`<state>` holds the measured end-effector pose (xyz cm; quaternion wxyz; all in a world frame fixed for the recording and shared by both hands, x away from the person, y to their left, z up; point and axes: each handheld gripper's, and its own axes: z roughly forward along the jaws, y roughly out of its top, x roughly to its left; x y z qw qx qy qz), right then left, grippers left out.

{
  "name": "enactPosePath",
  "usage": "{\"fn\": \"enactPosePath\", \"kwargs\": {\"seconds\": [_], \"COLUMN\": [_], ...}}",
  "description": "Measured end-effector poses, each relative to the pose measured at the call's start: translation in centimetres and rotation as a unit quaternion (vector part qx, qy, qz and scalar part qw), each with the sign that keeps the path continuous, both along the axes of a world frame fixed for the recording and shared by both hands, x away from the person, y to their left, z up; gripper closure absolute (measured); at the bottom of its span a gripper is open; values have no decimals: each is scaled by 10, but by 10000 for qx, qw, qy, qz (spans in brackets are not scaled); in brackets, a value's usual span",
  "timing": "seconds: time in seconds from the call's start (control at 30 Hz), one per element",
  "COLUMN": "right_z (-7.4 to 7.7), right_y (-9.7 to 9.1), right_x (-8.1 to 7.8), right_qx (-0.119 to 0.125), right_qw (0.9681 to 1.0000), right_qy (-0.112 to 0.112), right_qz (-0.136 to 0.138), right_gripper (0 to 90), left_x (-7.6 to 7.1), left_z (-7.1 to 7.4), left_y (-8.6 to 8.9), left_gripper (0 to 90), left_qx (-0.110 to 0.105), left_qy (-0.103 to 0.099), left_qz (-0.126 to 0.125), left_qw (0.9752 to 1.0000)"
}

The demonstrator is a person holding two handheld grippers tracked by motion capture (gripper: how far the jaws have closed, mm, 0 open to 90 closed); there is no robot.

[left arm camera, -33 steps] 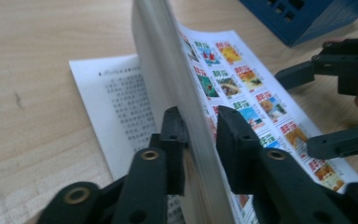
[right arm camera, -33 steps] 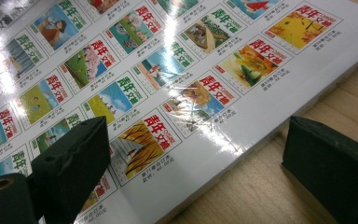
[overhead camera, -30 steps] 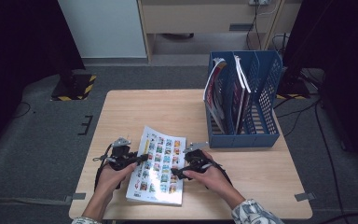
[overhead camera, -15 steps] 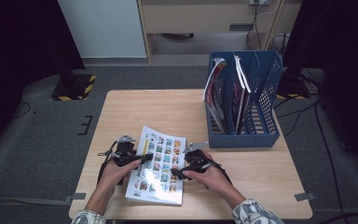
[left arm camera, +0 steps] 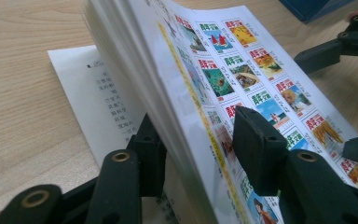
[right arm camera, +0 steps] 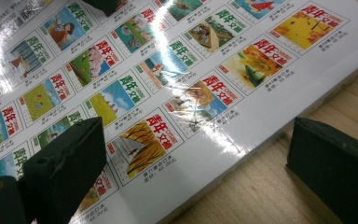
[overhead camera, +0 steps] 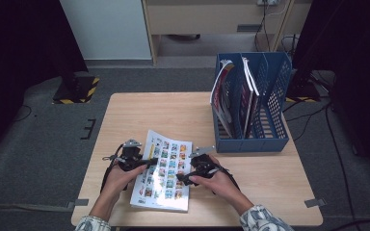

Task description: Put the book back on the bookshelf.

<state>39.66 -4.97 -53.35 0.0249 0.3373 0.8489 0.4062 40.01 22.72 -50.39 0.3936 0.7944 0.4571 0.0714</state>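
Observation:
A magazine (overhead camera: pixel 164 175) with a glossy cover of small colour pictures lies at the table's front. My left gripper (overhead camera: pixel 149 161) is at its left edge. In the left gripper view (left arm camera: pixel 198 133) one jaw is under a thick bundle of raised pages (left arm camera: pixel 242 60) and the other rests on the cover; the jaws have just been closing on that bundle. My right gripper (overhead camera: pixel 183 180) stands open at the magazine's right edge. In the right gripper view (right arm camera: pixel 200 149) one jaw lies on the cover (right arm camera: pixel 168 70) and the other stands over bare wood beside the edge.
A blue mesh file rack (overhead camera: pixel 250 139) at the table's right back holds several upright magazines (overhead camera: pixel 221 96). Bare wooden table (overhead camera: pixel 149 110) stretches behind the magazine. A printed inner page (left arm camera: pixel 98 93) lies flat under the raised bundle. Dark floor surrounds the table.
The left gripper has shifted very slightly at the magazine's left edge. The right hand and the magazine's right side have kept still.

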Motion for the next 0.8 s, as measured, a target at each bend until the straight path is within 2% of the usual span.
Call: {"fn": "enactPosePath", "kwargs": {"seconds": [0.13,0.47,0.73,0.8], "right_z": [0,0,2,2], "right_y": [0,-1,-4,-4], "right_x": [0,0,0,1], "right_qx": [4,8,86,95], "right_qw": [10000,10000,9999,9999], "right_qy": [-14,-17,76,59], "right_qz": [-7,-51,-112,-104], "right_gripper": [54,77,95,95], "left_x": [-5,-11,-17,-18], "left_z": [4,10,19,21], "left_y": [-3,-3,-1,-3], "left_gripper": [645,749,778,783], "left_qx": [126,90,-271,-287], "left_qy": [-160,-372,-539,-588], "left_qz": [151,172,135,113], "left_qw": [9997,9991,9981,9978]}}
